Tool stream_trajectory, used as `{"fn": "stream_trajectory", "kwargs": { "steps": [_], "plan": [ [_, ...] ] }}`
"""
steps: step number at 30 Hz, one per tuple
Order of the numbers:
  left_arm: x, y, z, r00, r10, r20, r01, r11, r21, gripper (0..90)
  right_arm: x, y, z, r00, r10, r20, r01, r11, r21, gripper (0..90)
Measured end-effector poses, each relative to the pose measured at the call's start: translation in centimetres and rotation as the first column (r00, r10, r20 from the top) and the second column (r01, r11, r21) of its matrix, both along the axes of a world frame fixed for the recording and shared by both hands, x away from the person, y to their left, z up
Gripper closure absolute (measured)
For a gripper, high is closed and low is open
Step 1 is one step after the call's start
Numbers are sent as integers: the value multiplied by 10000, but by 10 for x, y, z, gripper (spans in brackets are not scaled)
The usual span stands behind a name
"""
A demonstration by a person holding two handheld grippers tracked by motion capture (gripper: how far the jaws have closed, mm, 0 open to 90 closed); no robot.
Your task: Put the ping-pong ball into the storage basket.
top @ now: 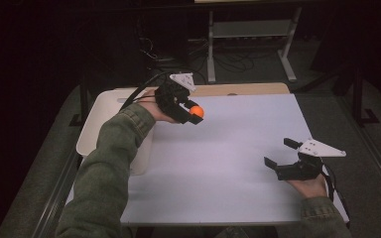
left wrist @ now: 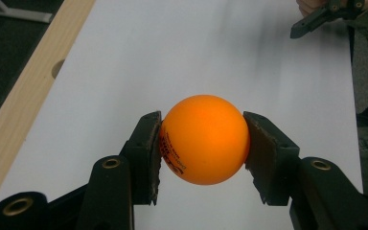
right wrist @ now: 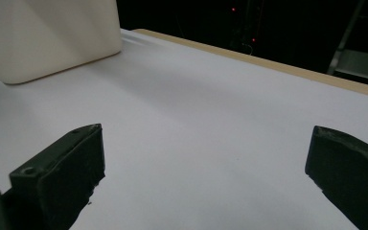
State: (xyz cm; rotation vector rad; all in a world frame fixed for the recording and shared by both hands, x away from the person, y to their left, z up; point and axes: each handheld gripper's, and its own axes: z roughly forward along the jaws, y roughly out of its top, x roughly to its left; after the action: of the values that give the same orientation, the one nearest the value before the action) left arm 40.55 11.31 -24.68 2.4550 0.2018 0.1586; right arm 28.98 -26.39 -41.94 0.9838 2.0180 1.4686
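Ball's picked up, nowhere to go yet

Your left gripper [top: 194,113] has the orange ball [left wrist: 204,139] pinched between both jaws, up off the white surface [top: 218,158] near the bin [top: 99,111]. Right gripper [top: 284,154] sits wide open and empty, low on its own side. Grab looks done; where it's supposed to end up, can't tell.
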Motion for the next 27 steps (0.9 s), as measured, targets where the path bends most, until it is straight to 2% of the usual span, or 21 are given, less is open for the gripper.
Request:
{"fn": "stream_trajectory", "kwargs": {
  "steps": [4, 19, 23, 27],
  "plan": [
    [-3, 5, 1, 10000, 11, 15, -11, 9998, 183, 504, 0, -1, 0, 10000, -12, 6, 12, 10000, -6, 0],
    [-11, 27, 10, 9994, 223, 246, -231, 9993, 303, 504, 0, -2, -1, 10000, -41, -70, 41, 10000, 18, 0],
    [-13, 30, 12, 9993, 227, 295, -243, 9982, 549, 503, 0, -1, -1, 9999, -12, -105, 12, 10000, 5, 0],
    [-15, 34, 15, 9988, 264, 406, -287, 9980, 561, 504, -1, 0, -1, 9999, 23, -132, -23, 10000, 4, 0]
  ]
}}
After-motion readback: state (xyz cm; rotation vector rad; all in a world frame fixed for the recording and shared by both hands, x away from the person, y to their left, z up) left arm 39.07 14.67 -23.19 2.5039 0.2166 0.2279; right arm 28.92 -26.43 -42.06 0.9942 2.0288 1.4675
